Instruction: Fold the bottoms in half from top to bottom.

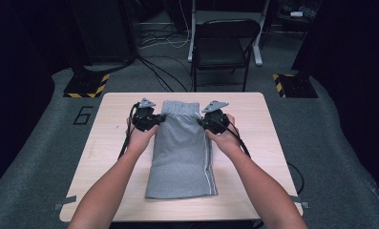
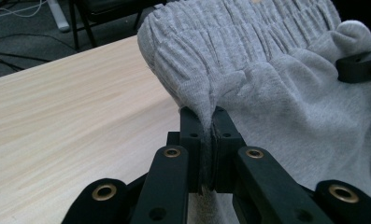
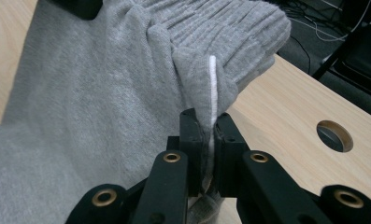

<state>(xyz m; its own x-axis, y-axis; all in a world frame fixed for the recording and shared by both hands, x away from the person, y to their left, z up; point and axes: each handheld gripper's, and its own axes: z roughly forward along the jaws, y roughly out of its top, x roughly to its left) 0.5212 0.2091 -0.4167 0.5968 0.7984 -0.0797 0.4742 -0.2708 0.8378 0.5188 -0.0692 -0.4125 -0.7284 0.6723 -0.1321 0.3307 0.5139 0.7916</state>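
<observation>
A pair of folded grey cotton trousers with a ribbed elastic waistband [image 1: 181, 152] lies lengthwise in the middle of the light wooden table [image 1: 106, 157]. The waistband is at the far end and the leg ends are at the near edge. A thin white stripe [image 3: 212, 88] runs along the right side of the trousers.

The left gripper [image 2: 207, 122] is at the far left corner of the trousers, just below the waistband. Its two black jaws are pressed together on a pinch of the grey cloth, and the fabric rises from them in a small tent. The right gripper [image 3: 208, 122] is at the far right corner and holds the cloth in the same way, with the white stripe caught between its jaws. In the high view both grippers are at the same distance from the person, one at each side of the waistband, and the forearms come in from the near edge.

The waistband seems to be a little lifted off the table, but from the high view this is not sure.

Behind the table stands a dark folding chair [image 1: 224, 43] on the grey carpet.
</observation>
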